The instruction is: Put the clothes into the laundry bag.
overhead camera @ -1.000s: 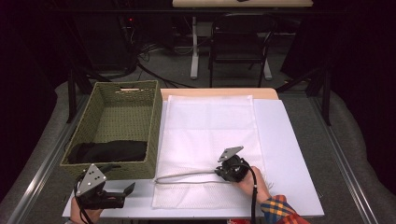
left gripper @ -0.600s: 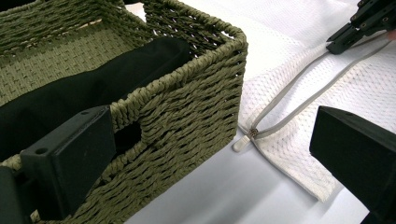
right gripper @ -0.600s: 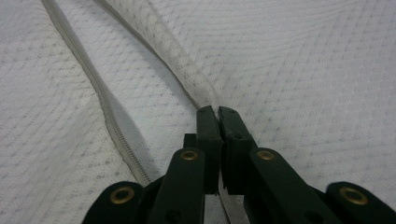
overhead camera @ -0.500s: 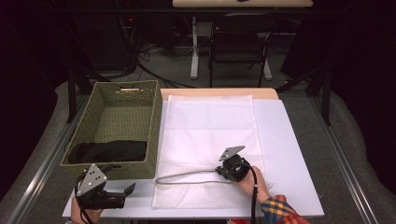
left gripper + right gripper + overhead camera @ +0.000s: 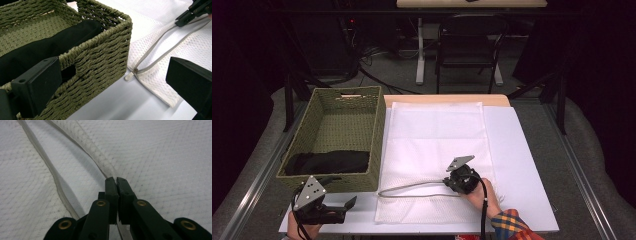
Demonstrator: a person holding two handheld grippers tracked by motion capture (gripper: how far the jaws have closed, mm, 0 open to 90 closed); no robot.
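Right gripper (image 5: 451, 181) jaws pinch upper zipper edge of white mesh laundry bag (image 5: 437, 135), likely keeping mouth open. Left gripper (image 5: 343, 206) idle near wicker basket (image 5: 377, 145), jaws spread, empty.

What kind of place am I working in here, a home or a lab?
Most likely a lab or recording studio, not a home. The white table stands among dark curtains, loose cables run over the floor behind it, and a bare desk and chair stand at the back.
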